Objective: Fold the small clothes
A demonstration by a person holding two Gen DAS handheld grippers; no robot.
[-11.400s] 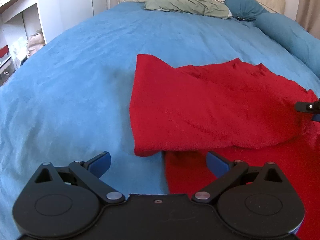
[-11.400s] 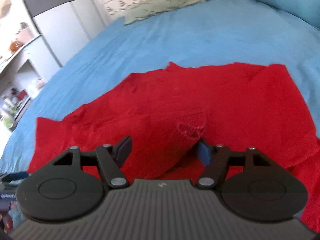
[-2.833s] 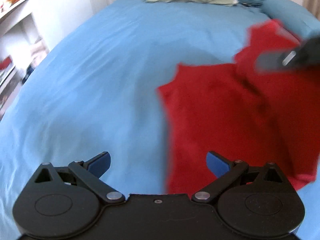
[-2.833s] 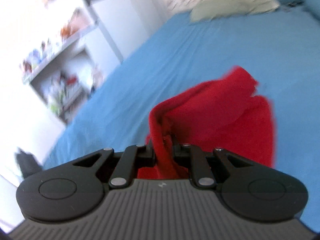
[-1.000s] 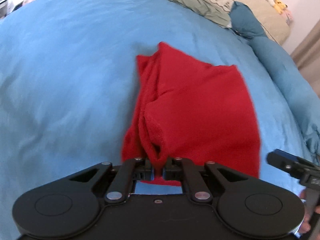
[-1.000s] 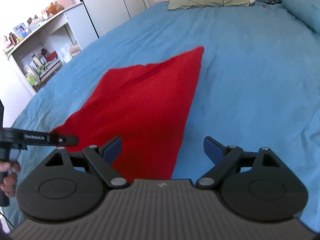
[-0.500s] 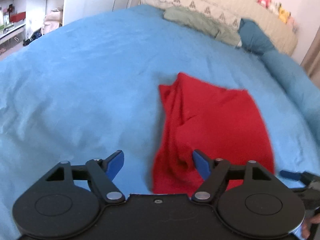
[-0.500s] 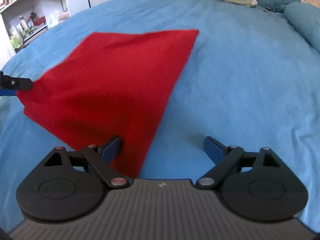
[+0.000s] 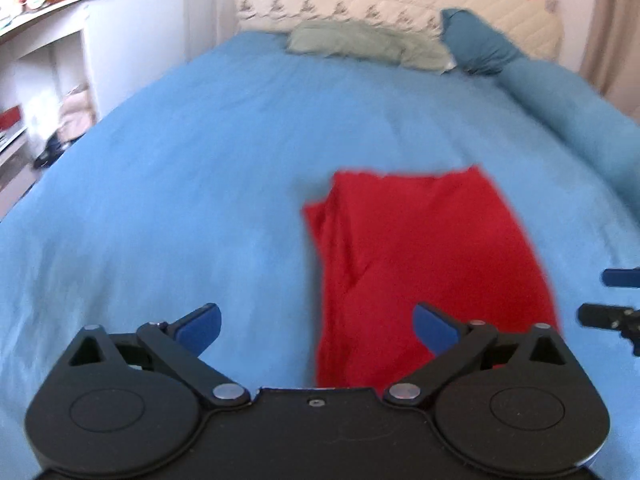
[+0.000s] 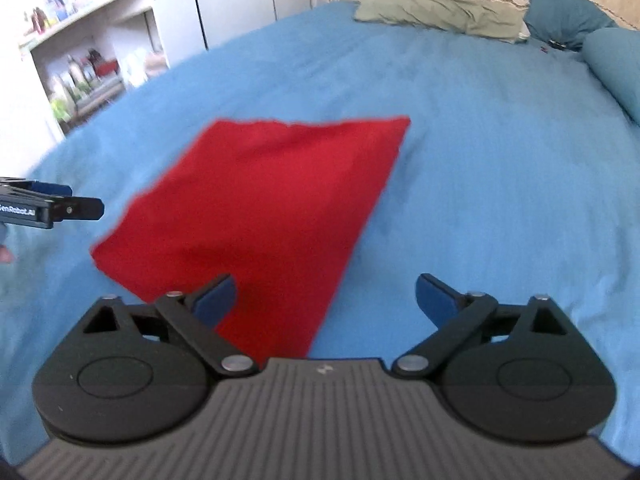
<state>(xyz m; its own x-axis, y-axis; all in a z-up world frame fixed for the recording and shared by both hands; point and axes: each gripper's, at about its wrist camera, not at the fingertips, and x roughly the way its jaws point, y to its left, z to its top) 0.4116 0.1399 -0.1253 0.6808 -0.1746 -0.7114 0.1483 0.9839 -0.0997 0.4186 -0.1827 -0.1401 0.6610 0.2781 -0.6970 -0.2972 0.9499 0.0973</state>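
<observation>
The folding seemed almost finished: the red garment (image 10: 264,200) lay as a compact, roughly rectangular packet on the blue bed cover (image 10: 500,152), in the middle of the right wrist view. Its left edge (image 9: 332,248) showed some loose, uneven layers, perhaps needing tidying. The left gripper (image 9: 316,322) and the right gripper (image 10: 324,294) were both spread apart, holding nothing.

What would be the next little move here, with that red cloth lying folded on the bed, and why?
Probably tidy the left edge. The red cloth lies folded on the blue bedspread, but its left side shows loose, uneven layers. Both the left gripper and the right gripper are open and hold nothing, so the left one could pinch and straighten that edge.
</observation>
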